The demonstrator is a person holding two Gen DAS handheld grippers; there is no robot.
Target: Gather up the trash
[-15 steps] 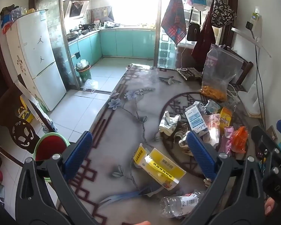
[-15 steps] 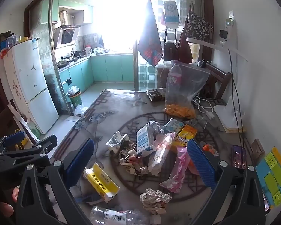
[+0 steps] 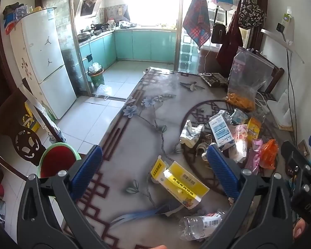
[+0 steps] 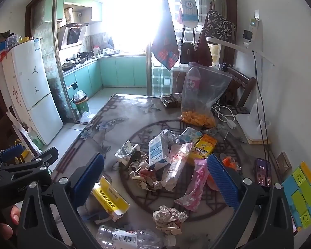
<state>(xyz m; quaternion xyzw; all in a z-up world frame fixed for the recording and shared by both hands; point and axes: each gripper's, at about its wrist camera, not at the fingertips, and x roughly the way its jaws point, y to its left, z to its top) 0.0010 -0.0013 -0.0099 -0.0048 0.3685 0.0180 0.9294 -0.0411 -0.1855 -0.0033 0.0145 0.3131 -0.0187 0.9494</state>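
Nothing has moved: both tools gape wide and empty over the table (image 4: 118,112), zip bag (image 4: 205,91) holding orange snacks (image 4: 198,118).

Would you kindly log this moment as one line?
phase: start | left tool: open, empty | right tool: open, empty | trash: yellow box, bottle on table

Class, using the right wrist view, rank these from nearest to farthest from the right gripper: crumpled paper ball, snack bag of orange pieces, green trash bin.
1. crumpled paper ball, just ahead, low centre
2. snack bag of orange pieces, far table side
3. green trash bin, kitchen floor, left
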